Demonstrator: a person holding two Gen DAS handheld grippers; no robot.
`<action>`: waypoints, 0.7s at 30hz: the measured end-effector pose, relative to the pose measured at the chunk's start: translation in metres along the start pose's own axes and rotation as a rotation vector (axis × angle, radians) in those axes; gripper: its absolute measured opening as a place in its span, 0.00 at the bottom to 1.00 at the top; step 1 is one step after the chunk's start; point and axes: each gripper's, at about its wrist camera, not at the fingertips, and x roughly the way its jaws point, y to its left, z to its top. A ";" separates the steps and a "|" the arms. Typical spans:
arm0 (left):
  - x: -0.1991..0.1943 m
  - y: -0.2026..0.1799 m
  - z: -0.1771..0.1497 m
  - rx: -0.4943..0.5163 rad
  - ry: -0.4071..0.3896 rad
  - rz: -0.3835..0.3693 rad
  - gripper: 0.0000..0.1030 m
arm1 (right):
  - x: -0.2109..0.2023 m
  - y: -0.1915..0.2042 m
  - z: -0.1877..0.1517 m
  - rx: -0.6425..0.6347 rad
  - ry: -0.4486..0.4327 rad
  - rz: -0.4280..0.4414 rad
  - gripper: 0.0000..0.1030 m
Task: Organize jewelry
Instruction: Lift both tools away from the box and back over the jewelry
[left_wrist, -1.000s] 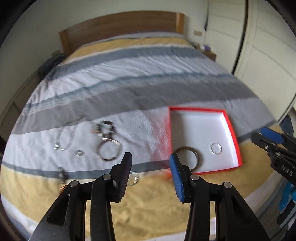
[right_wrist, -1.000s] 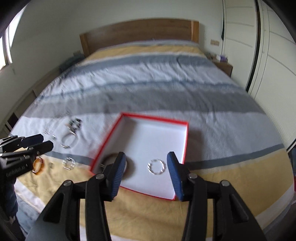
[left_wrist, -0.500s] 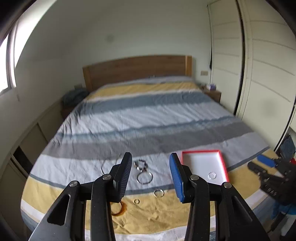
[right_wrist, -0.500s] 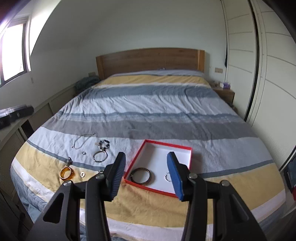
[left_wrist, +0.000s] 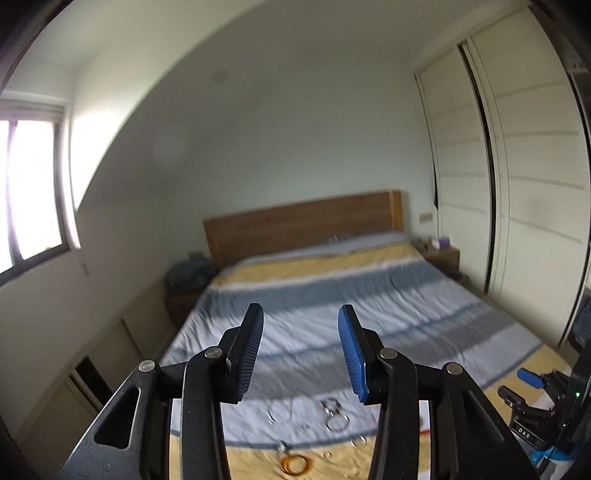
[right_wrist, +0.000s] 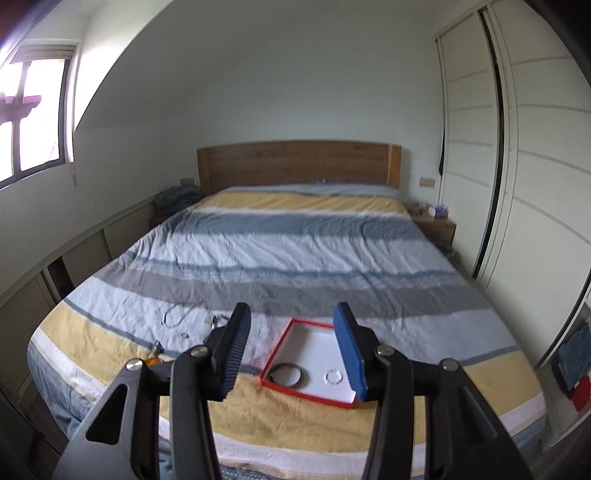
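Right gripper (right_wrist: 291, 343): jaws parted, nothing between them, well above the bed (right_wrist: 295, 251). The red-rimmed box (right_wrist: 314, 345) lies beyond its fingertips, holding a dark bangle (right_wrist: 286, 373) and a silver ring (right_wrist: 333, 377). Left gripper (left_wrist: 301, 347): jaws likewise parted and empty; loose jewelry (left_wrist: 334, 415) lies far below it.

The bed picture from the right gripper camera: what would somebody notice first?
Probably the big bed with the yellow, grey and blue striped cover, which fills the middle of the room. Near its foot lies a shallow white box with a red rim, with a dark round bangle and a small silver ring inside. More loose jewellery, such as a thin silver chain, lies on the cover to the box's left.
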 end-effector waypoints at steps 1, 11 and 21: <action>-0.008 0.005 0.010 -0.001 -0.015 0.017 0.41 | -0.010 0.000 0.012 -0.001 -0.020 -0.005 0.44; -0.060 0.045 0.044 -0.011 -0.105 0.088 0.47 | -0.082 0.017 0.088 -0.039 -0.174 -0.009 0.47; -0.016 0.069 -0.026 0.029 -0.005 0.114 0.48 | -0.048 0.050 0.063 -0.079 -0.147 0.018 0.49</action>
